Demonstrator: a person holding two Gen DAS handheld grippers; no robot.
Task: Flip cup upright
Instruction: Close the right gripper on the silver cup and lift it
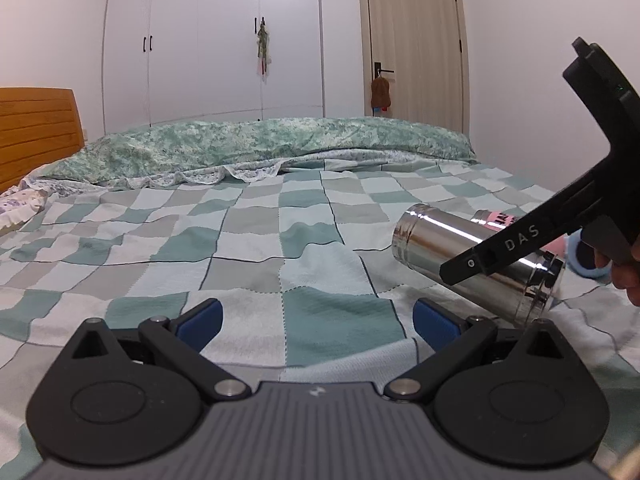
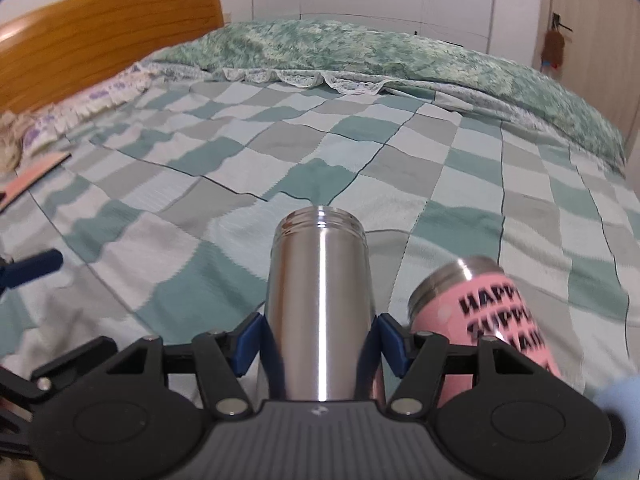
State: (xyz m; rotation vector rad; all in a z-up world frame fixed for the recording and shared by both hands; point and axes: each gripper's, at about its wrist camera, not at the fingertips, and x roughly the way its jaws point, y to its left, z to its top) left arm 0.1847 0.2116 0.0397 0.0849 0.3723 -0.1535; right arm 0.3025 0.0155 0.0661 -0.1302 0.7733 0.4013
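Note:
A shiny steel cup [image 2: 320, 300] lies on its side on the checked bedspread, open threaded mouth pointing away from my right gripper [image 2: 318, 340]. That gripper's blue pads [image 2: 250, 338] sit against both sides of the cup body, shut on it. The left wrist view shows the same cup [image 1: 452, 248] lying tilted at the right, with the right gripper's black body across it. My left gripper [image 1: 316, 322] is open and empty, hovering low over the bedspread to the left of the cup.
A pink steel cup [image 2: 488, 312] with black lettering lies just right of the held cup. A green patterned duvet [image 1: 260, 148] is bunched along the far side. A wooden headboard [image 2: 100, 32] is at the left, white wardrobes [image 1: 212, 40] behind.

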